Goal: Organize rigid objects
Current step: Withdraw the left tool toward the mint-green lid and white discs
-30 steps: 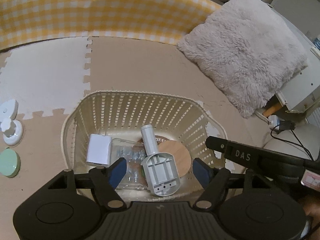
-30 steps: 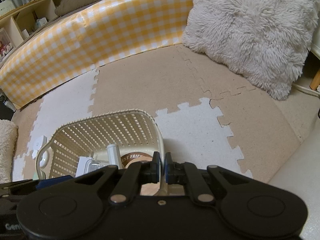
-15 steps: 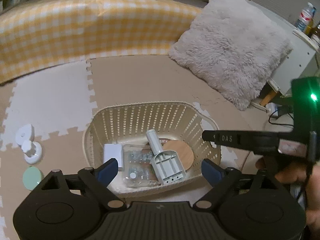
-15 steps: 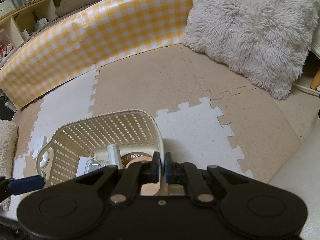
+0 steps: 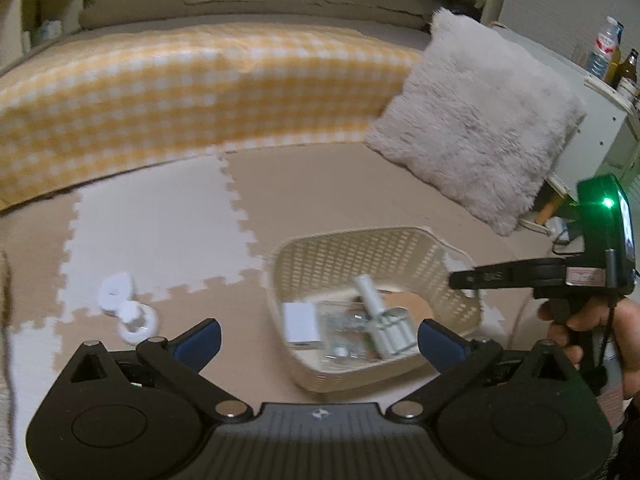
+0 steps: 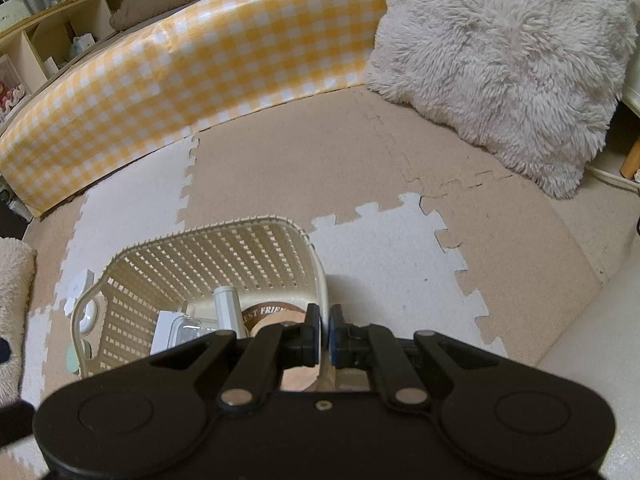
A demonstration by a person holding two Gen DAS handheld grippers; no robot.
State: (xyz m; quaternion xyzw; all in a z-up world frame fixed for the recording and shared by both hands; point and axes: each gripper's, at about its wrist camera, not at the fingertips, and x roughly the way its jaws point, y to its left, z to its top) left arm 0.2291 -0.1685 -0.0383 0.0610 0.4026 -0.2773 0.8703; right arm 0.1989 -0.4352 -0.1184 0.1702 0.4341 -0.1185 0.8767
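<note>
A cream slotted basket (image 5: 360, 248) stands on the foam floor mat. Inside lie a white box (image 5: 300, 322), a clear plastic case (image 5: 340, 330), a grey tool with a round handle (image 5: 382, 318) and a wooden disc (image 5: 412, 304). My left gripper (image 5: 318, 330) hovers above and in front of the basket, its jaws opening wide with nothing between them. My right gripper (image 6: 325, 336) is shut on the right rim of the basket (image 6: 208, 256); it also shows in the left wrist view as the right gripper (image 5: 456, 280), held by a hand (image 5: 600, 328). Two white round items (image 5: 130, 314) lie on the mat left of the basket.
A yellow checked bumper (image 5: 180, 100) runs along the back. A fluffy cushion (image 5: 480, 120) leans at the right, beside a white cabinet (image 5: 600, 120) with bottles on top. A green disc (image 6: 71, 360) lies left of the basket. Bare mat (image 6: 400, 260) spreads to the basket's right.
My left gripper has risen and drawn back from the basket while its jaws spread wider. The grey tool stays in the basket. The right gripper has not moved.
</note>
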